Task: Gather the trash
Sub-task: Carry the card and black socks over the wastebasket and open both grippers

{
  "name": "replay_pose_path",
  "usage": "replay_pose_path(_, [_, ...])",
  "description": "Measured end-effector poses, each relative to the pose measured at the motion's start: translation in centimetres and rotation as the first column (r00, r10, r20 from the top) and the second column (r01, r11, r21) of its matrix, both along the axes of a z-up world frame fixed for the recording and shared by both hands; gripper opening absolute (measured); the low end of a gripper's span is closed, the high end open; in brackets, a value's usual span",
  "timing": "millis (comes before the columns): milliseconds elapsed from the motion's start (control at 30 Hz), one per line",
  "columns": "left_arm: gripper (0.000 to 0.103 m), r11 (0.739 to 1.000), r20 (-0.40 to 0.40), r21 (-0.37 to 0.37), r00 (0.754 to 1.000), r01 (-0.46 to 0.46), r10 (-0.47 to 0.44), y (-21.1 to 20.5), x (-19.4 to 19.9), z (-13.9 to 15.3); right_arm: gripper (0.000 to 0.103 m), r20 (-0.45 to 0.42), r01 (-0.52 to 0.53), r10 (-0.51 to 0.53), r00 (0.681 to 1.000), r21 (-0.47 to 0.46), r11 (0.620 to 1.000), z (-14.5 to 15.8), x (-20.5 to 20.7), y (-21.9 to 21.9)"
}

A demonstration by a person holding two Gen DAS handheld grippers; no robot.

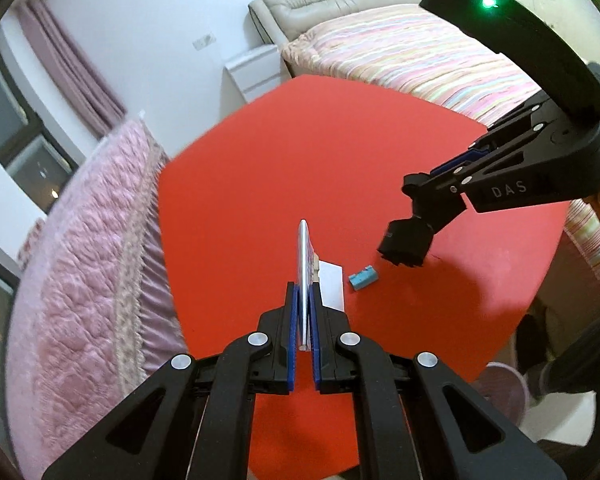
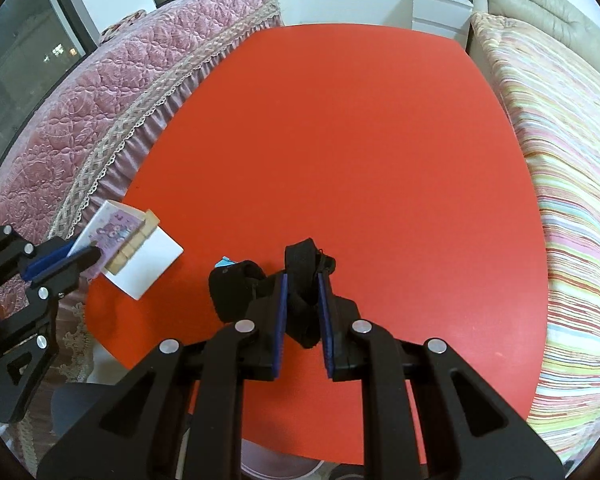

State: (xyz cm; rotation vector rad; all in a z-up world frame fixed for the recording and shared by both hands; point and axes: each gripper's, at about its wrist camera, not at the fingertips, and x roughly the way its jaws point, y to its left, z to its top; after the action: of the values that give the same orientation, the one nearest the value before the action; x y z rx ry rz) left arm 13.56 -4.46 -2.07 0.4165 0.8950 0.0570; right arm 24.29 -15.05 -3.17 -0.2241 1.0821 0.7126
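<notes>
The left claw [image 1: 305, 300] is pressed together on a thin flat card with a pink printed face [image 1: 304, 268], held edge-on to its own camera. In the right wrist view this card [image 2: 112, 236] sits at nine o'clock, raised over the table's left edge, with a tan ridged strip [image 2: 134, 246] against its face. A white paper sheet [image 1: 332, 286] lies on the red table [image 1: 300, 160] just beneath it. A small blue scrap [image 1: 364, 278] lies on the table at about four o'clock from the card, near the sheet but apart from it. The right claw [image 2: 303, 300] is pinching a black strap-like item [image 2: 304, 276], whose bulky end [image 1: 406, 240] hangs just above the table. A pink quilted bed [image 1: 92, 240] borders the table at nine o'clock; a striped bed [image 2: 572, 200] at three o'clock.
</notes>
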Motion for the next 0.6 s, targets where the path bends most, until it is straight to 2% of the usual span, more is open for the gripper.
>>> replay_pose_path(200, [0.006, 0.999, 0.04, 0.035, 0.999, 0.02, -0.021, -0.4, -0.3, 0.5, 0.014, 0.013, 0.008, -0.008, 1.0, -0.006, 1.0, 0.2, -0.1, -0.2])
replay_pose_path(400, [0.006, 0.998, 0.064, -0.062, 0.998, -0.016, 0.02, 0.6, -0.5, 1.6, 0.014, 0.035, 0.011, -0.01, 0.999, -0.011, 1.0, 0.6, -0.7, -0.5])
replay_pose_path(600, [0.006, 0.98, 0.047, -0.192, 0.997, -0.059, 0.069, 1.9, -1.4, 2.0, 0.014, 0.062, 0.005, -0.005, 0.998, 0.0, 1.0, 1.6, -2.3, -1.4])
